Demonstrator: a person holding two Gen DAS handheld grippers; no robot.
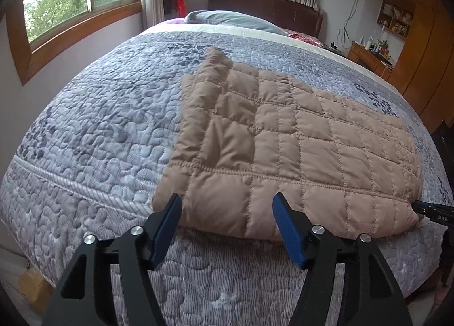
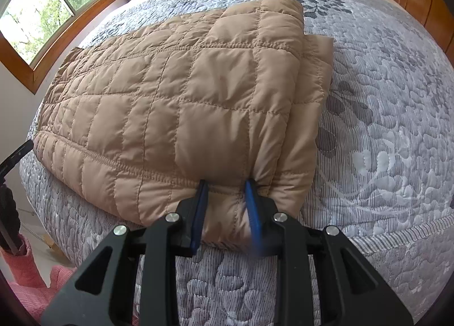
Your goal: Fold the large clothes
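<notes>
Left view: my left gripper (image 1: 227, 221) is wide open with nothing in it, hanging just off the near edge of the jacket (image 1: 283, 139), so that side looks let go and lying flat. The jacket sits folded on the bed (image 1: 99, 127) near the front edge. Pillow (image 1: 232, 18) and windows are way back, nothing blocking.

Right view: my right gripper (image 2: 225, 201) is pinched tight on the jacket's (image 2: 184, 93) near corner, probably to keep the layers stacked. The dark bit at the far left edge looks like the other gripper; clear bedspread to the right.
</notes>
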